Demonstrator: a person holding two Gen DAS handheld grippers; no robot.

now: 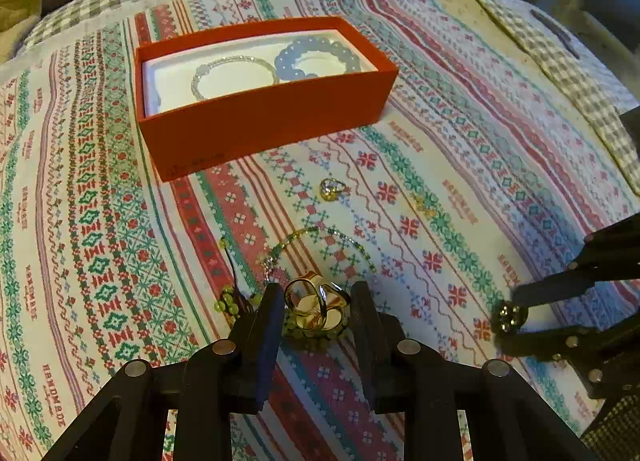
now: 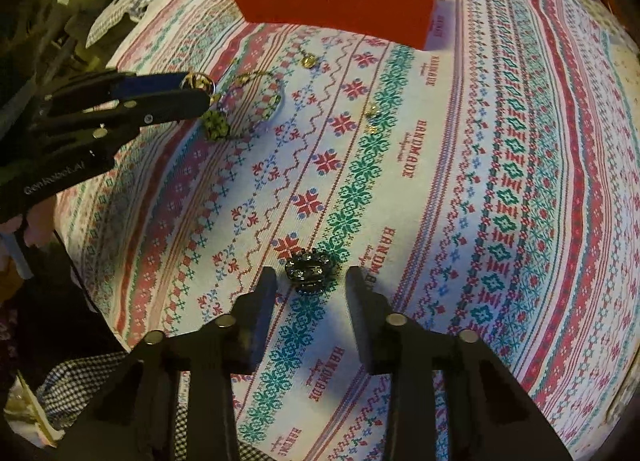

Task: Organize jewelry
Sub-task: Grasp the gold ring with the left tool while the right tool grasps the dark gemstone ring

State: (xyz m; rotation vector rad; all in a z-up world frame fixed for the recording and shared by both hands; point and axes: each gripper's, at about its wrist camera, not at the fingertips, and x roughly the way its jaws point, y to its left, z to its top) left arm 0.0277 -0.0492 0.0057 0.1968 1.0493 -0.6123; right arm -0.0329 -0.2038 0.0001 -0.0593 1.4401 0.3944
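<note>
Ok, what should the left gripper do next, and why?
Probably carry the gold ring toward the red box: the left gripper looks closed on it, and the box lies open ahead, holding a thin bracelet and a blue bracelet, with bare floor left.

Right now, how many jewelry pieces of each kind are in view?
Bracelets: 3 (clear bracelet, blue bracelet, green bracelet)
Rings: 3 (gold ring, stone-set ring, dark studded ring)
Tiny gold pieces, unidentifiable: 2
Total: 8
</note>
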